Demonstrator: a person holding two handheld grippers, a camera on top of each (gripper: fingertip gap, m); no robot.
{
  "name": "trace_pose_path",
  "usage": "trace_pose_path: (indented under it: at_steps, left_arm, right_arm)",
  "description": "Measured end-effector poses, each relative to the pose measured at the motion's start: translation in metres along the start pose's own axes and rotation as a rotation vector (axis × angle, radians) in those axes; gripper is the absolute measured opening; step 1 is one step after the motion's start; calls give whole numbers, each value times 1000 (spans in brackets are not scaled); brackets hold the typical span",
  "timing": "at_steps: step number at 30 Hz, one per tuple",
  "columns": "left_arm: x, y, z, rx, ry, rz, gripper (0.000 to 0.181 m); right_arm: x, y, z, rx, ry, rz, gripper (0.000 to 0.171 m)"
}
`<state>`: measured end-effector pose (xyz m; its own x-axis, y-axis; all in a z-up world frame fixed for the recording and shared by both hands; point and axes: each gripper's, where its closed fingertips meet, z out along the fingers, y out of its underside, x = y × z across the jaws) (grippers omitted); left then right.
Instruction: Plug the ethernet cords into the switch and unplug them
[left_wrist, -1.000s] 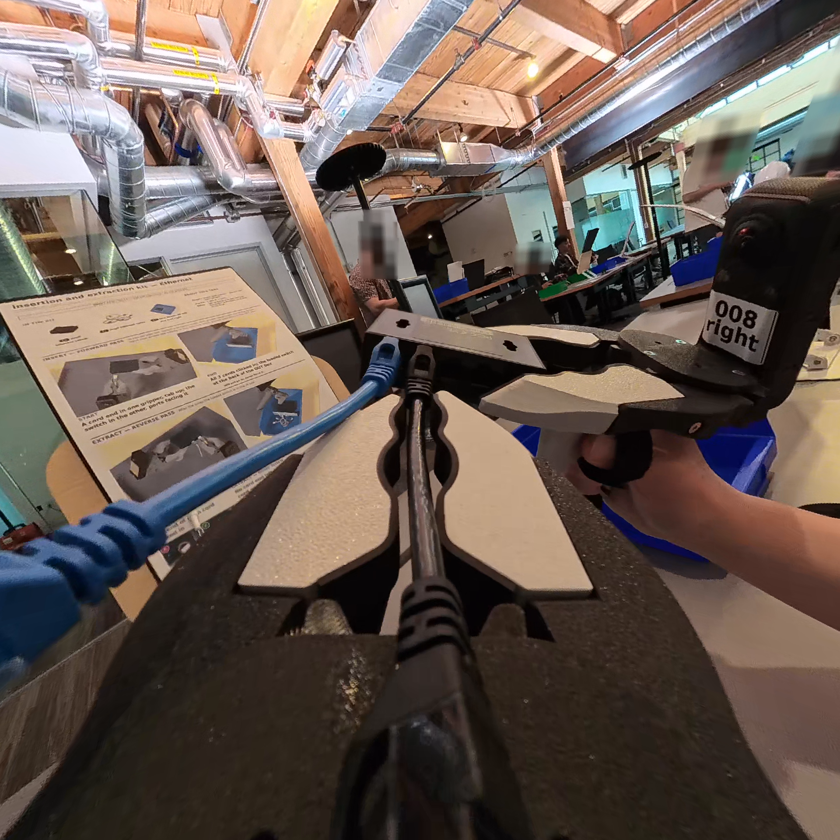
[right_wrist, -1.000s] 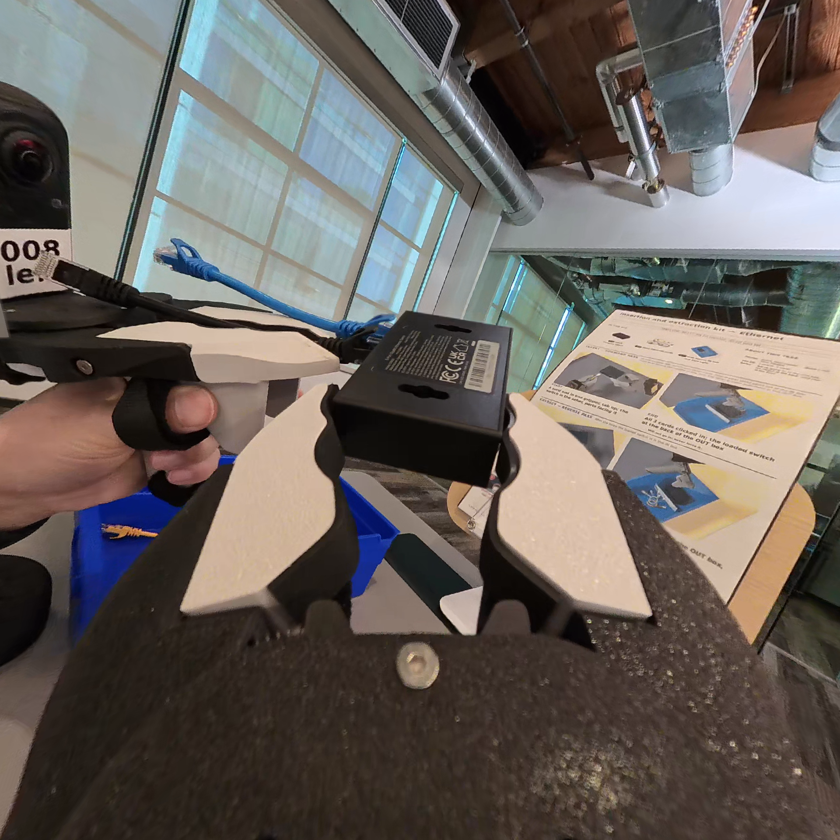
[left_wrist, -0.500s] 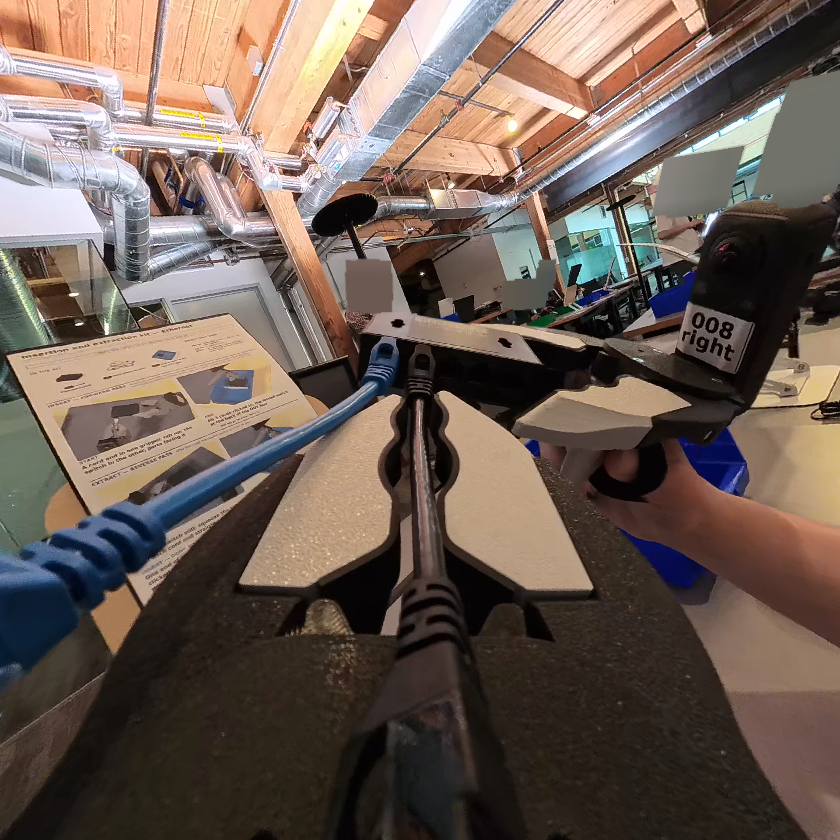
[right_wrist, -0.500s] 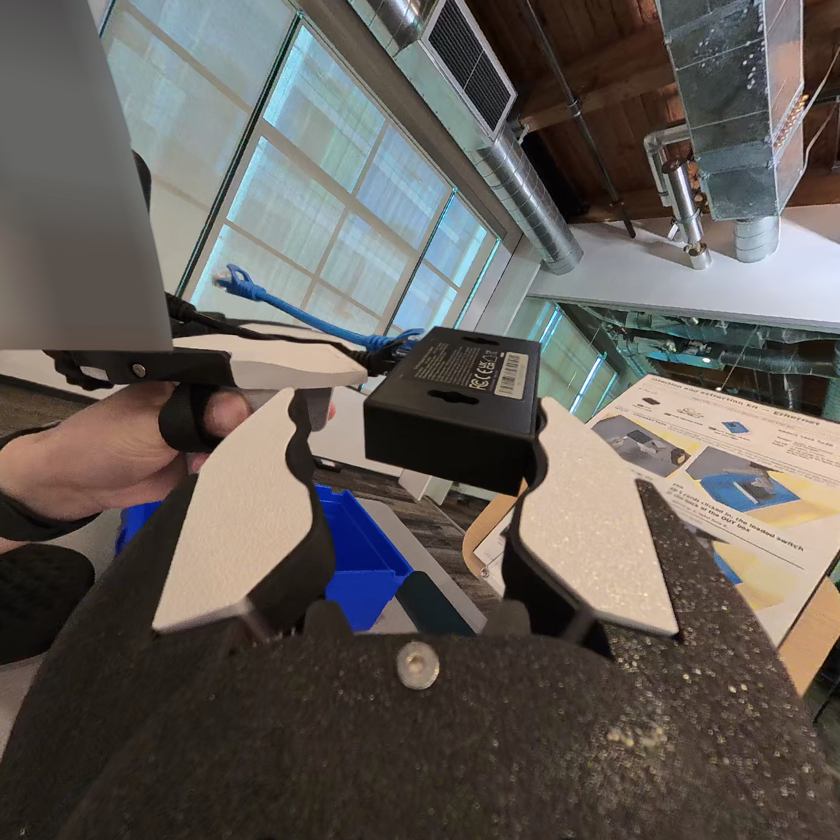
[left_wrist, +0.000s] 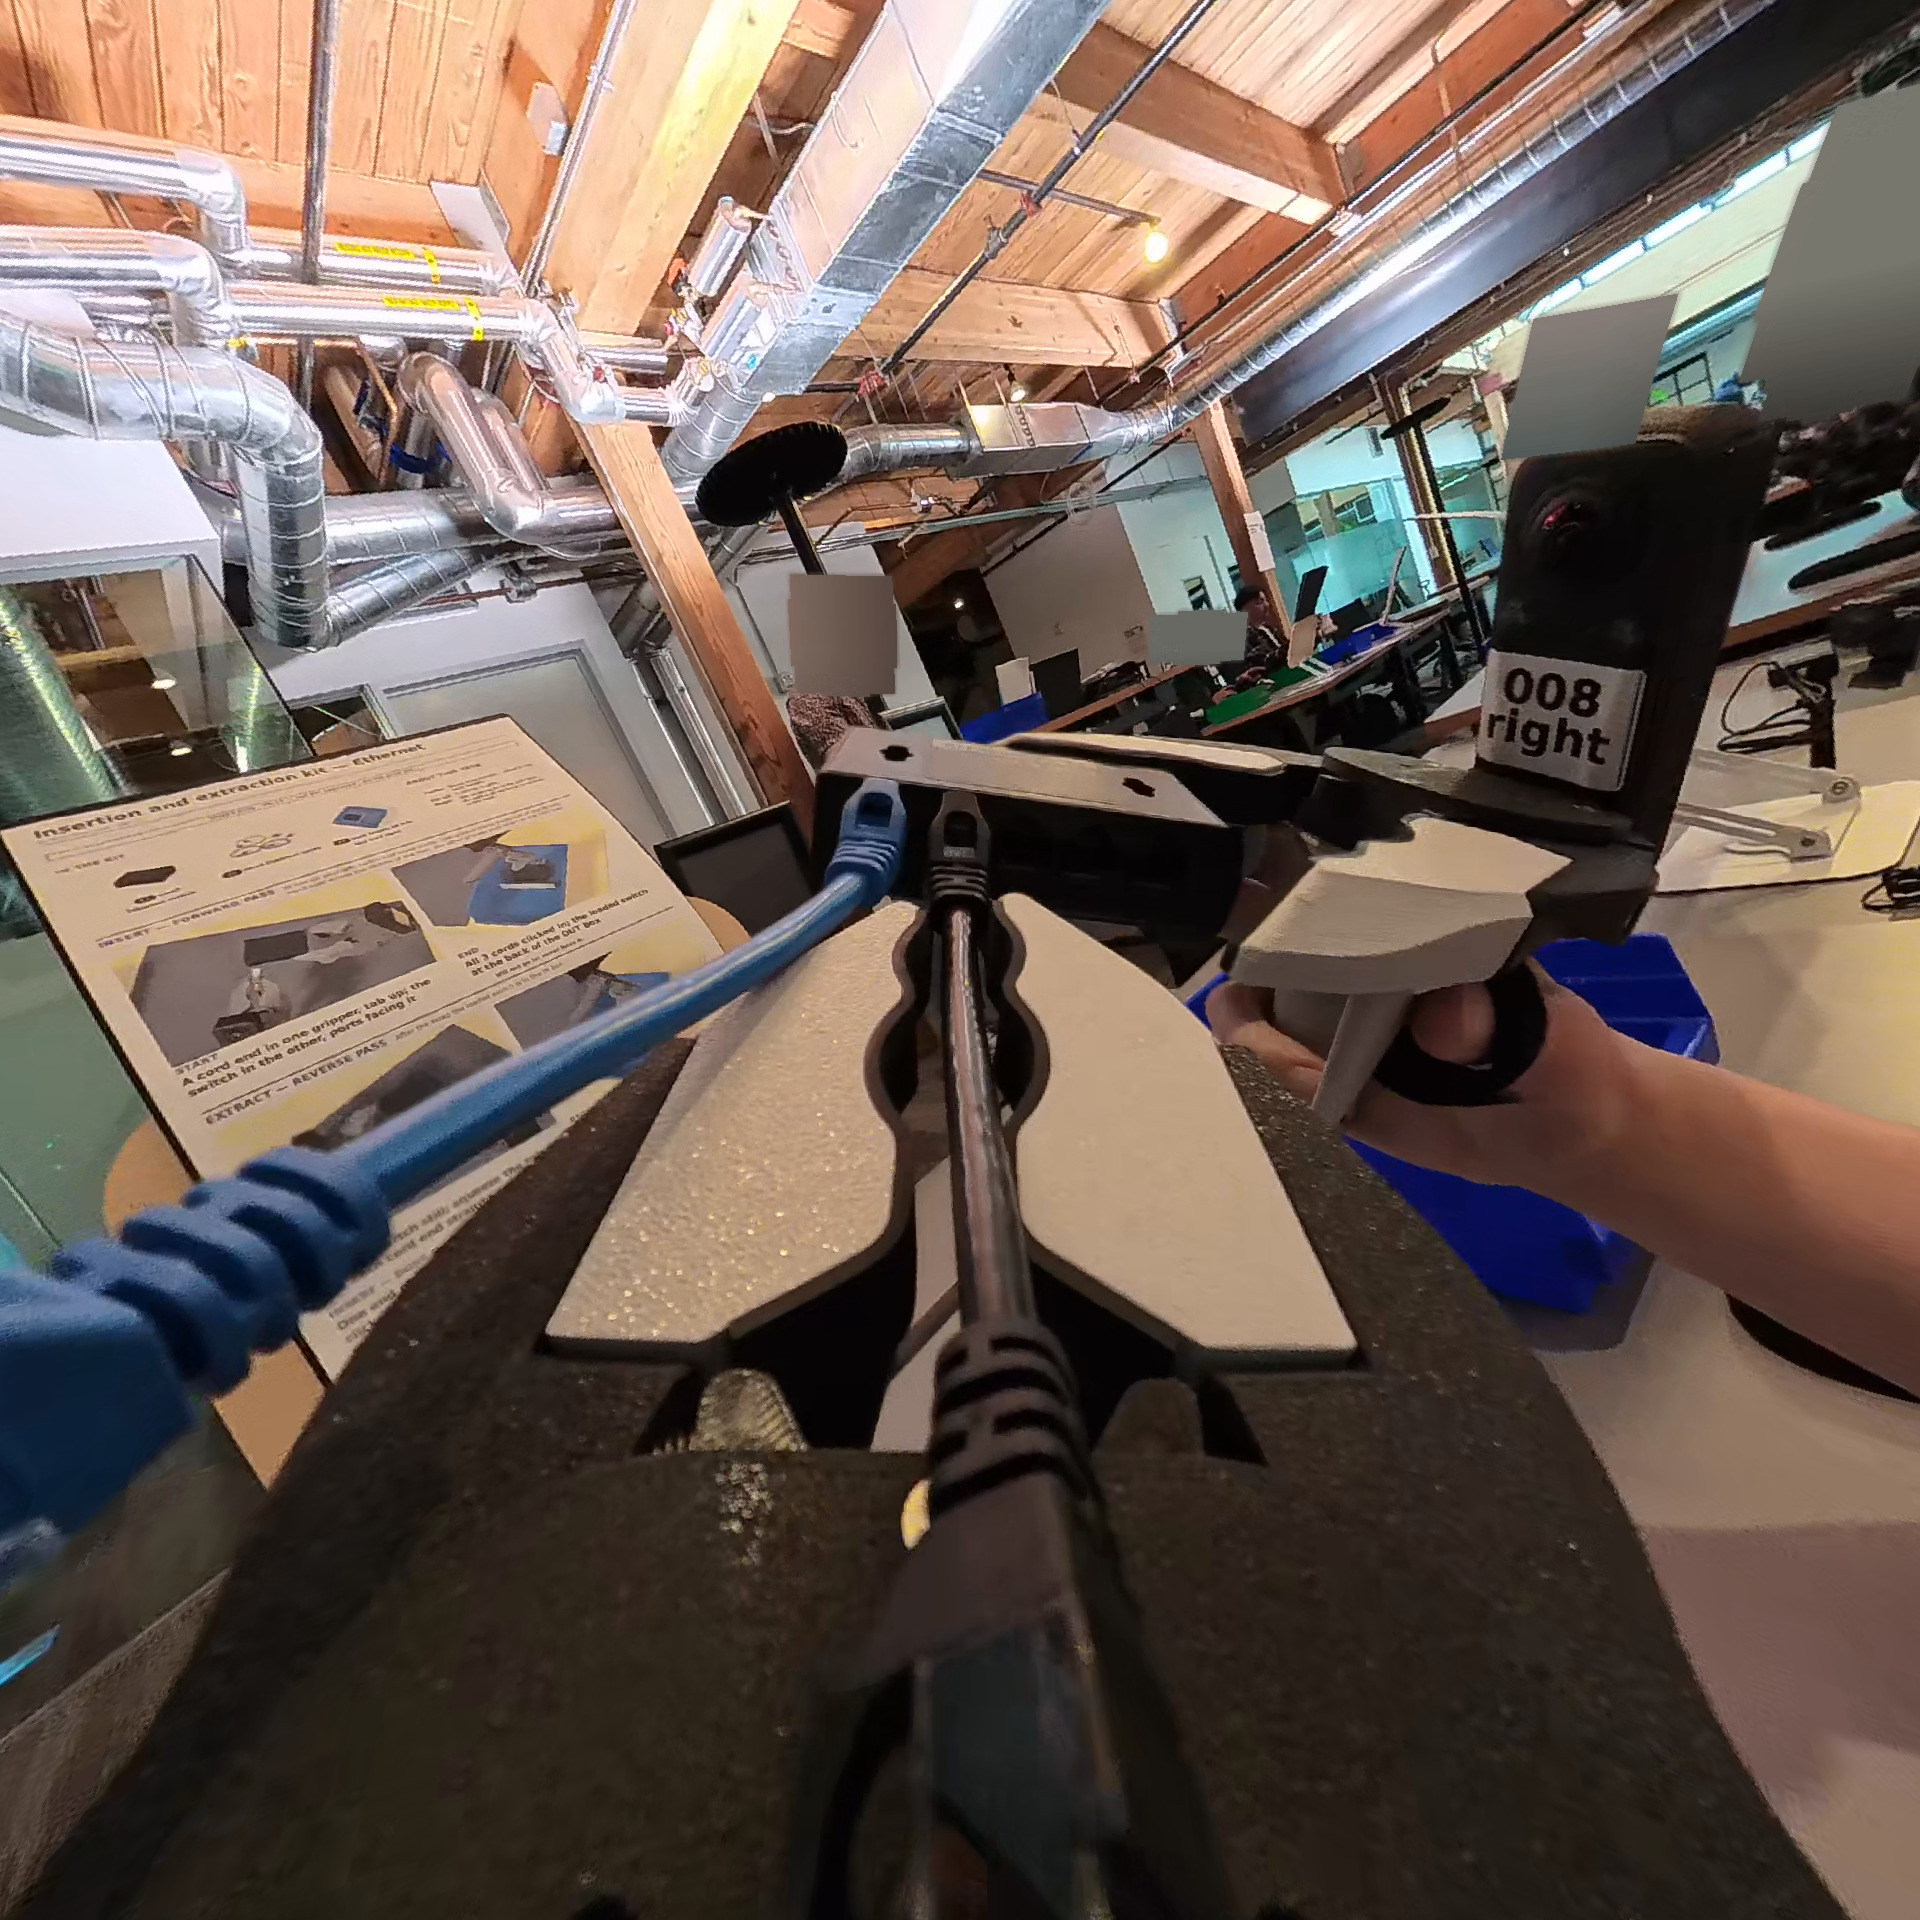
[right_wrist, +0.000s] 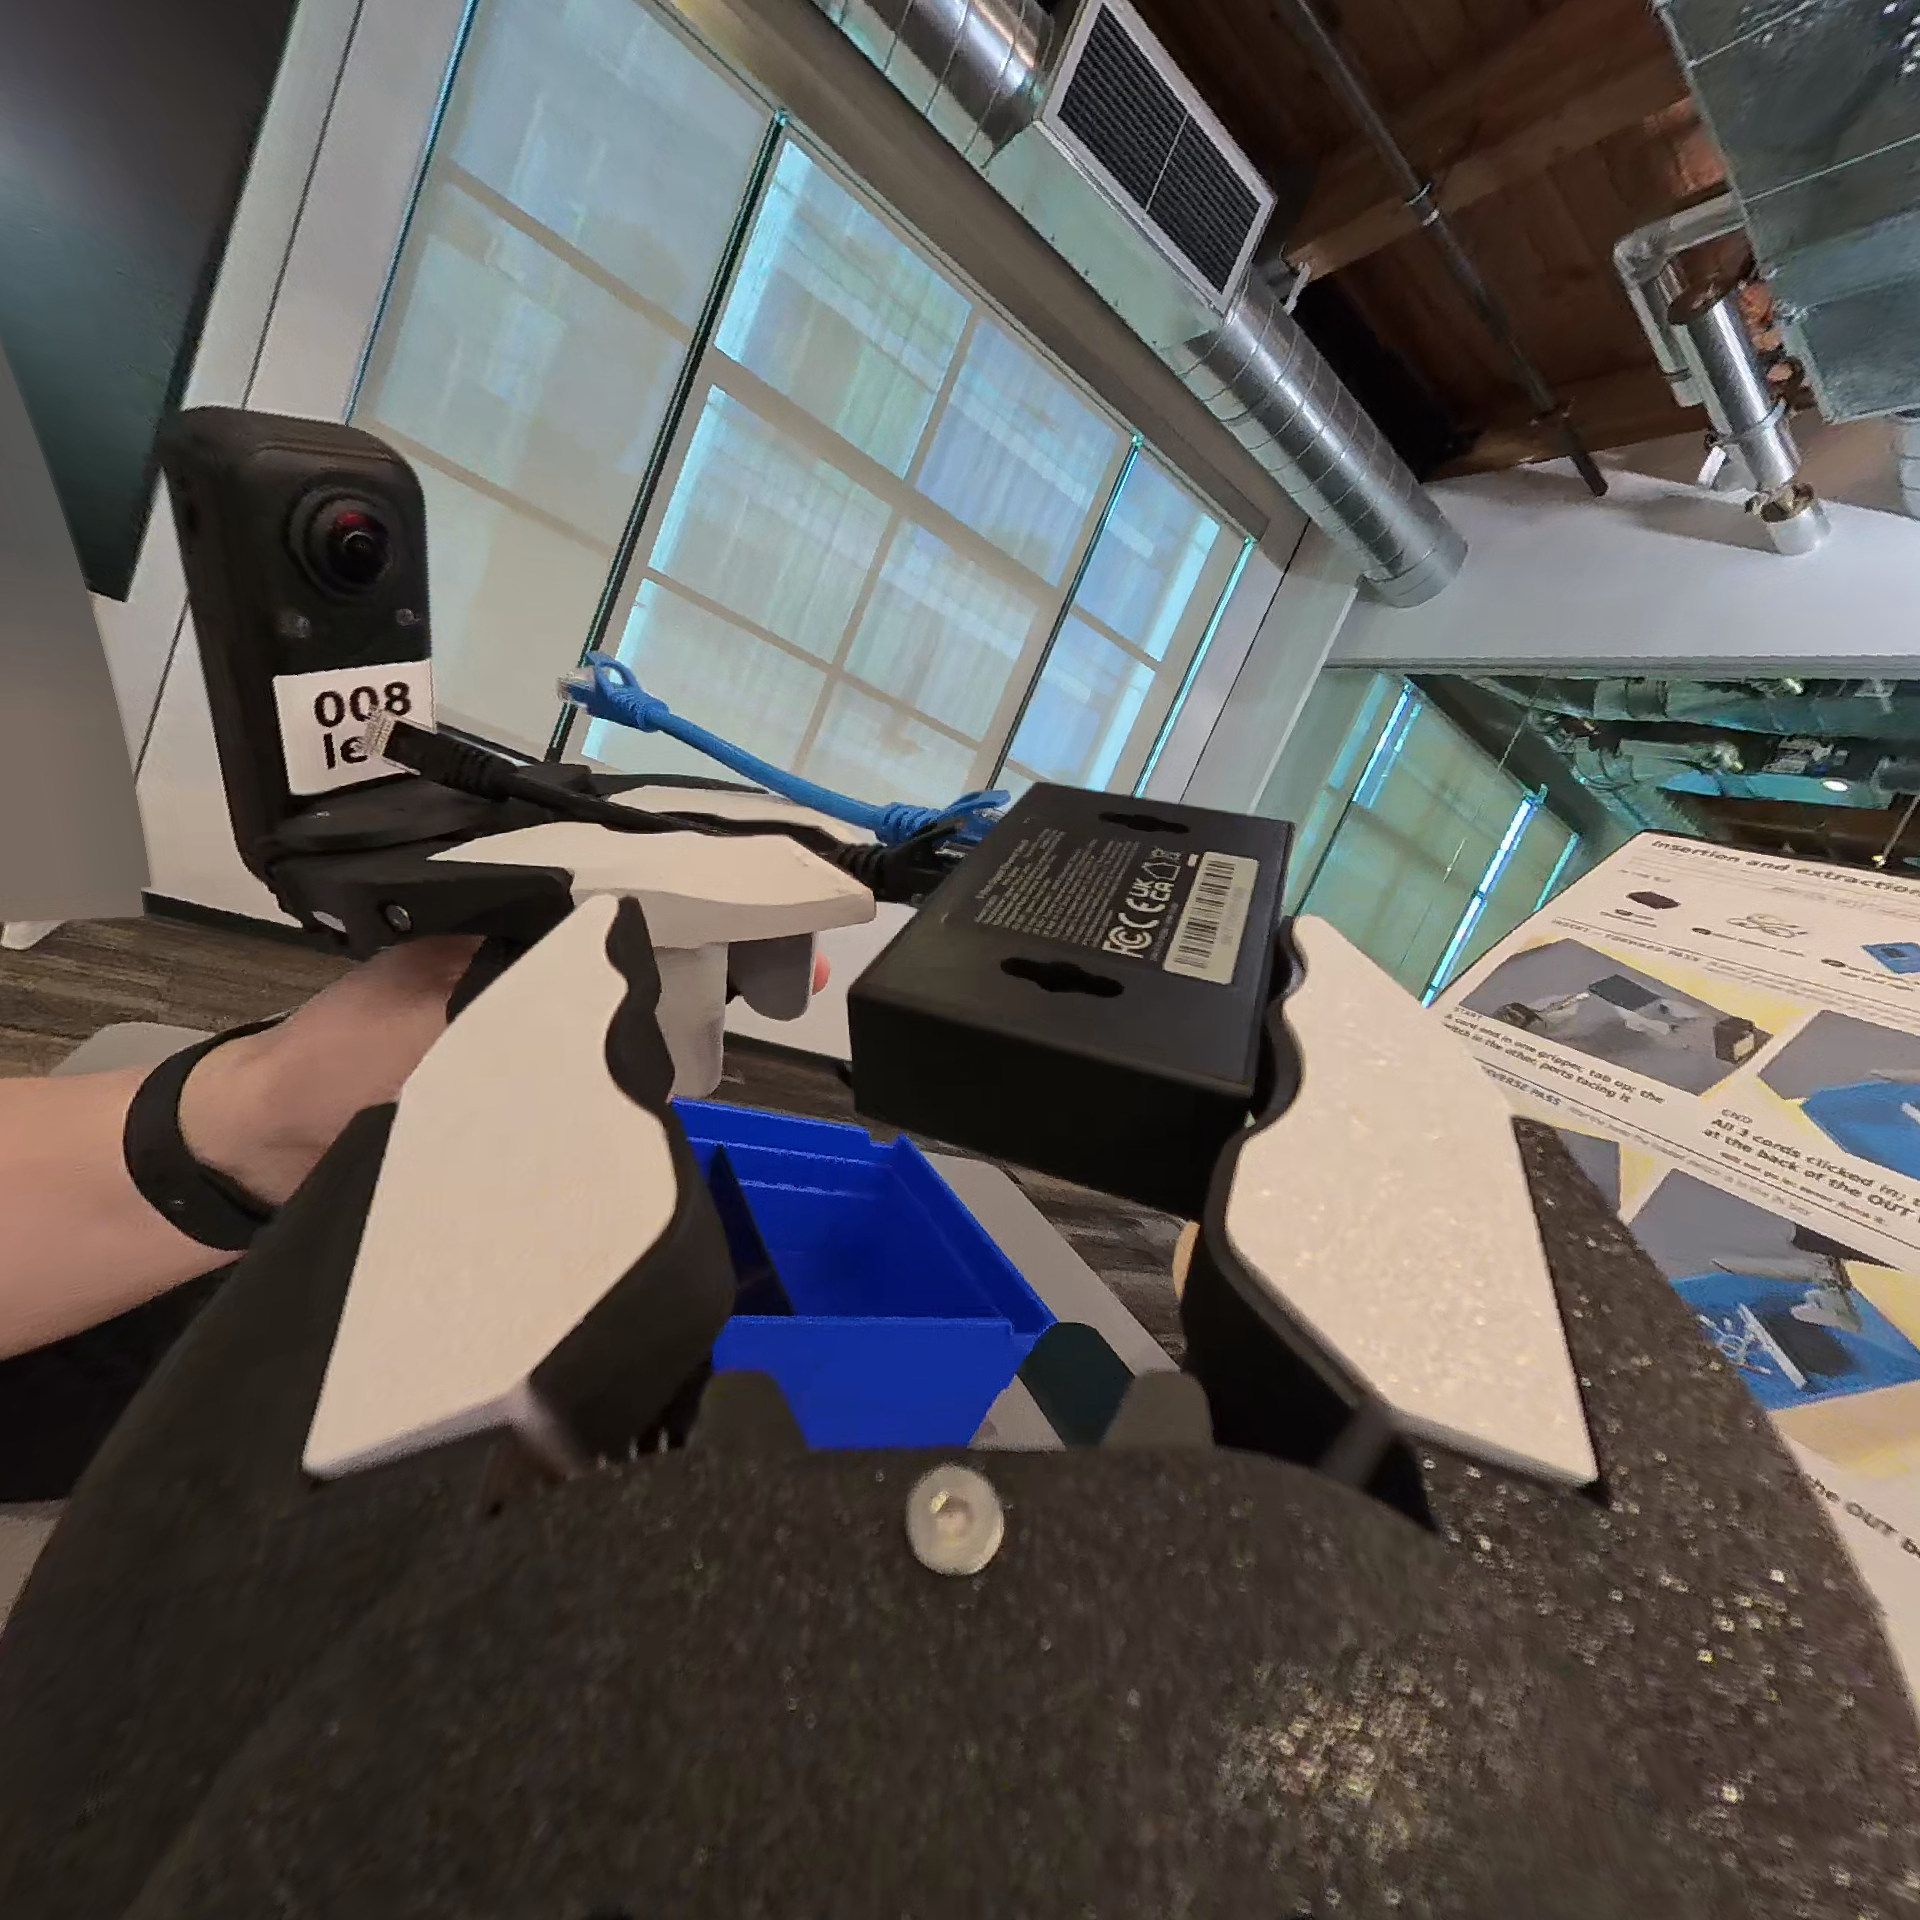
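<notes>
My left gripper (left_wrist: 961, 914) is shut on a black ethernet cord (left_wrist: 977, 1122). The cord's plug (left_wrist: 951, 836) is at a port on the black switch (left_wrist: 1039, 790). How deep it sits is hidden. A blue cord (left_wrist: 644, 1029) is plugged in just left of it. In the right wrist view my right gripper (right_wrist: 961, 930) is open around the switch (right_wrist: 1070, 966). The right finger (right_wrist: 1382, 1174) touches the switch and the left finger (right_wrist: 520, 1174) stands apart from it. The blue cord (right_wrist: 769, 769) and the black cord (right_wrist: 499, 769) trail back over the left gripper (right_wrist: 831, 894), free ends in the air.
A blue bin (right_wrist: 862, 1278) sits on the table below the switch; it also shows in the left wrist view (left_wrist: 1507, 1226). An instruction board (left_wrist: 312, 935) leans at the left and shows in the right wrist view (right_wrist: 1714, 1039). Desks and people are far behind. Only a small space, under 4 cm, lies between the two pairs of fingers.
My right gripper's fingers have spread apart and its left finger has come off the switch. The left gripper stays shut on the black cord, with the plug pressed up to the switch.
</notes>
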<state>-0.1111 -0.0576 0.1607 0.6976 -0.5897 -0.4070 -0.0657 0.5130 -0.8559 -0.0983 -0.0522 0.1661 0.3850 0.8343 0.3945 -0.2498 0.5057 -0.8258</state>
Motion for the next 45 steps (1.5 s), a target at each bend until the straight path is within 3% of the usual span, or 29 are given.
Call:
trace_pose_path:
  at_steps: [7,11,19,33,45]
  left_arm:
    - [2,0,1,5,-5,30,10]
    - [7,-2,1,6,-6,68,9]
    - [7,-6,-1,16,-26,116,9]
    - [1,1,0,-32,-70,146,9]
    - [3,0,0,-43,-54,152,9]
  right_arm:
    - [2,-5,-1,43,14,12,104]
    - [16,-4,-5,9,144,-52,75]
    - [13,-7,-5,-26,146,-91,75]
    - [18,7,-5,-232,200,-205,75]
    - [14,4,-7,-208,209,-222,75]
